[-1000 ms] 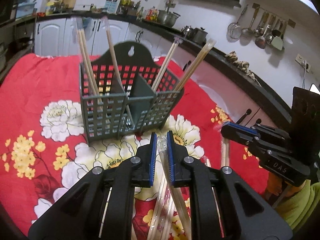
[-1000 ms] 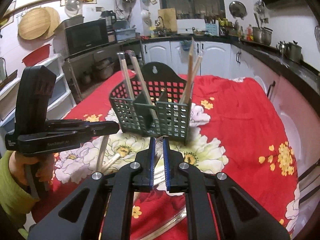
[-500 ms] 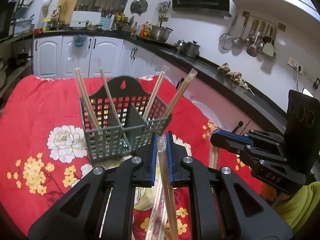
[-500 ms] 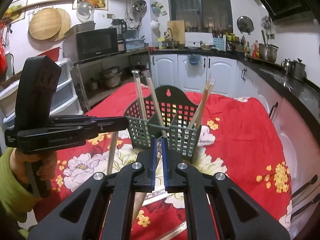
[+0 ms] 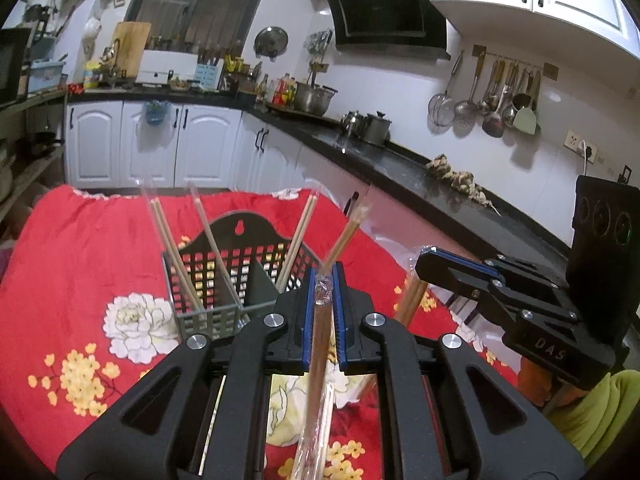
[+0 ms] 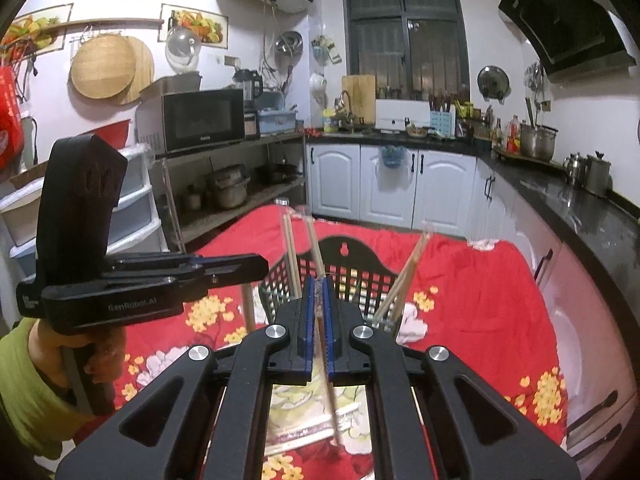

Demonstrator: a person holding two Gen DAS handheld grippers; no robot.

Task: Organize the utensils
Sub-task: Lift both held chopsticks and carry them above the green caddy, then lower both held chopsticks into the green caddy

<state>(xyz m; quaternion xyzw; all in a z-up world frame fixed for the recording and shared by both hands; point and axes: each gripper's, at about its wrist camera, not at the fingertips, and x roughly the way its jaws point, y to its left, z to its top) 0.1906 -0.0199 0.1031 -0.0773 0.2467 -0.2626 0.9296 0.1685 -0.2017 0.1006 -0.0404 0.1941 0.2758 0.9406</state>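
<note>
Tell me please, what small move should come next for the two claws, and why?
Probably carry both forward over the grey caddy, then lower. Each claw, left and right, is shut on a wrapped chopstick pair, and the caddy already holds other pairs upright.

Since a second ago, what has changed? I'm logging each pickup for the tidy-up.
Both grippers rose off the red floral cloth. The left gripper lifted its wrapped chopsticks, the right gripper its wrapped pair; both were already clamped. The grey utensil caddy and the chopsticks standing in it stayed put.
</note>
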